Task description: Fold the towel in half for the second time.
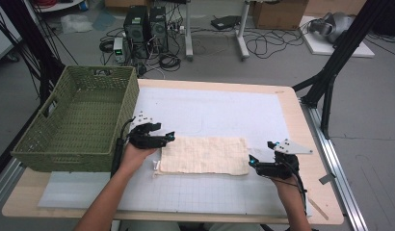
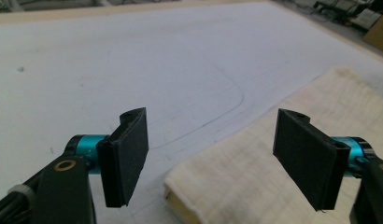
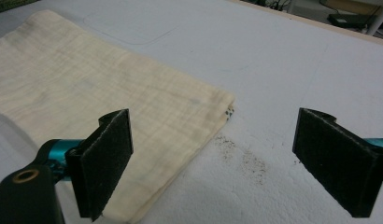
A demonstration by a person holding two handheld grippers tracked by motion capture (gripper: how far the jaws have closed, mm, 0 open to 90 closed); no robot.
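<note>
Folded cream cloth [image 1: 204, 155] lying flat on the white mat [image 1: 215, 110] in the middle of the desk [image 1: 301, 125]. Left claw [image 1: 169, 136] hovering at the cloth's near-left corner, jaws standing wide apart, nothing pinched, corner of cloth showing between them in the left gripper view [image 2: 255, 182]. Right claw [image 1: 259, 152] poised at the cloth's right edge, jaws also spread wide, gripping nothing, one jaw over the cloth [image 3: 101, 107], the other over bare mat. Green woven basket [image 1: 77, 118] sitting at the desk's left, just beside the left claw.
</note>
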